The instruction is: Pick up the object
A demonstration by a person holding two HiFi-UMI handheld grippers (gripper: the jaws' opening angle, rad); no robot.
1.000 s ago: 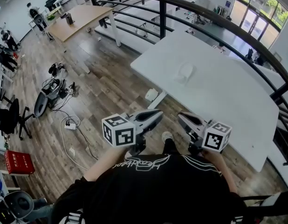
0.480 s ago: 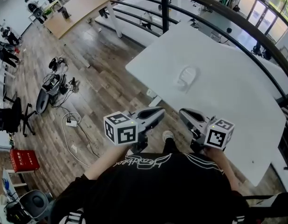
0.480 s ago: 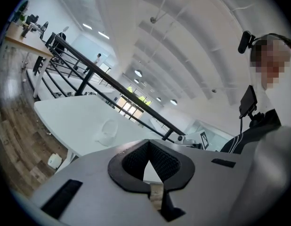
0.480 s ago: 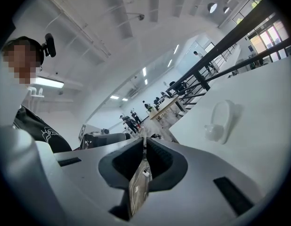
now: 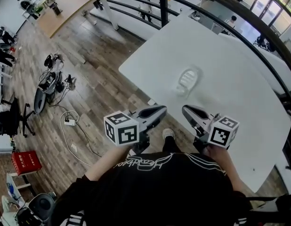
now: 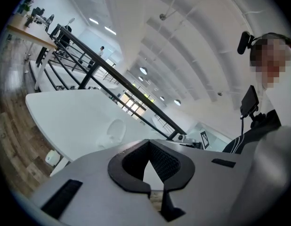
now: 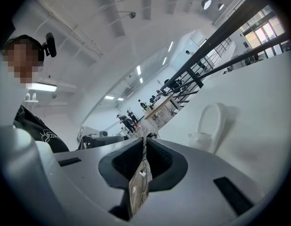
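A white loop-shaped object point(image 5: 187, 80) lies flat on the white table point(image 5: 239, 112), ahead of both grippers. It also shows in the left gripper view as a pale loop-shaped object point(image 6: 115, 131), and in the right gripper view as a white loop-shaped object point(image 7: 211, 125). My left gripper point(image 5: 160, 110) is held close to my chest, short of the table edge, jaws together and empty. My right gripper point(image 5: 187, 110) sits beside it, also shut with nothing in it. In their own views, the left gripper point(image 6: 149, 143) and right gripper point(image 7: 145, 140) show tips meeting.
A black railing point(image 5: 221, 11) curves behind the table. Wood floor lies to the left with cables and a power strip point(image 5: 69, 122), a red box point(image 5: 24, 163) and a wooden desk point(image 5: 65, 4) farther off. My shoe point(image 5: 168, 135) shows between the grippers.
The view has moved toward the table, so the white object sits nearer and larger. Both grippers have kept their place in front of my chest, still shut.
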